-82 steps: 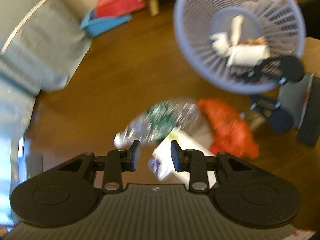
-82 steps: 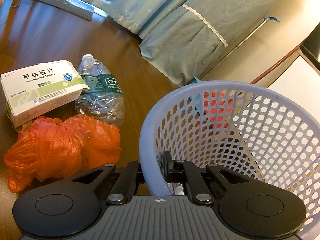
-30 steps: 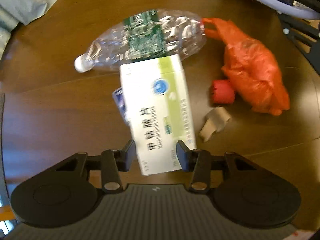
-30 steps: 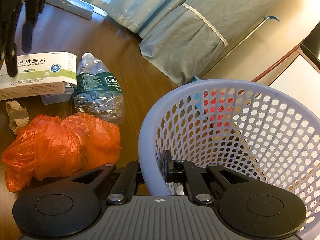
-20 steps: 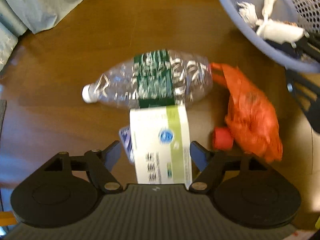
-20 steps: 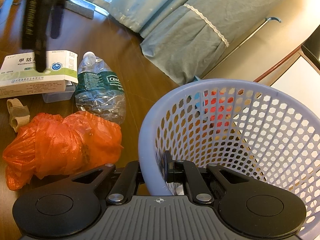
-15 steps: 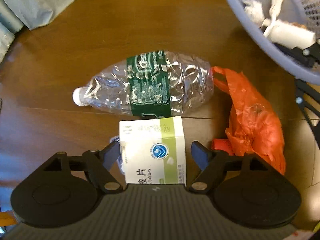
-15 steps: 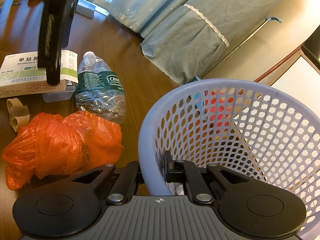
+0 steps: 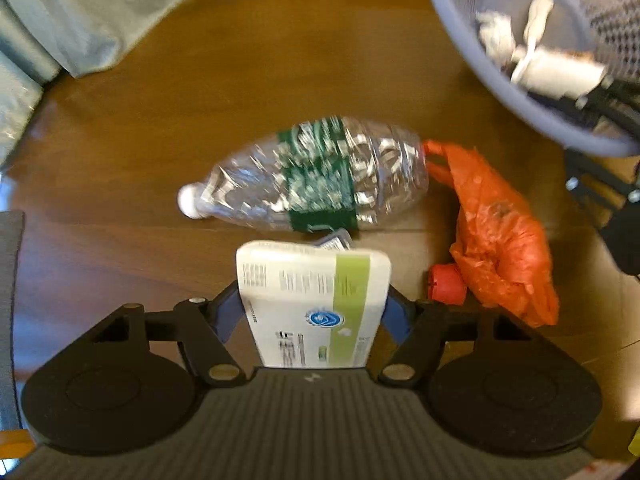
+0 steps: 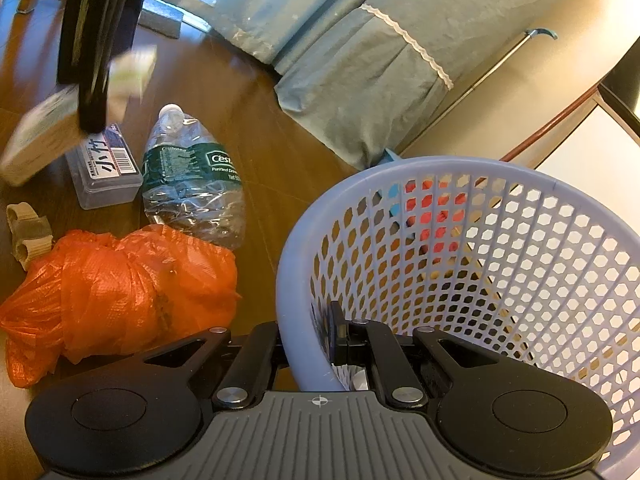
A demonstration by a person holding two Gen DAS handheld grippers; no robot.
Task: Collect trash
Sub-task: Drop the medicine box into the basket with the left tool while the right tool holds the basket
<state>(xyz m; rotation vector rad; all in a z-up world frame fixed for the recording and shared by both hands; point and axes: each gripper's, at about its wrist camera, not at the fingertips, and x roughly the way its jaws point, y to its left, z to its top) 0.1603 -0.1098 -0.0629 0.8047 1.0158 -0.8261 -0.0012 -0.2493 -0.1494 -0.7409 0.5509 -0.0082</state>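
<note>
White and green card fills the near ground of the left wrist view: the medicine box [image 9: 314,306] sits between the jaws of the left gripper [image 9: 314,312], whose fingers press its two long sides, so the jaws are closed on it at about the box's width. From the right wrist view the box [image 10: 44,136] hangs tilted and blurred, clear of the floor [image 9: 240,80], with the left gripper [image 10: 94,92] seen as a dark shape across it.

Just past the box on the wooden floor lies a small clear plastic case [image 10: 104,170] with a barcode label. Beside it a crushed water bottle [image 9: 308,178] with a green label lies on its side, cap pointing left in the left wrist view. To its right an orange plastic bag [image 9: 496,236] touches the bottle's base, and a red cap [image 9: 446,282] lies against the bag's near edge. A beige cardboard scrap [image 10: 28,234] lies next to the bag.

In the right wrist view the jaws of the right gripper [image 10: 308,336] are clamped on the rim of the lavender mesh basket [image 10: 460,248], one finger outside, one inside. White crumpled trash [image 9: 536,62] lies in the basket's bottom. Farthest off, blue-grey bedding [image 10: 360,48] hangs to the floor.
</note>
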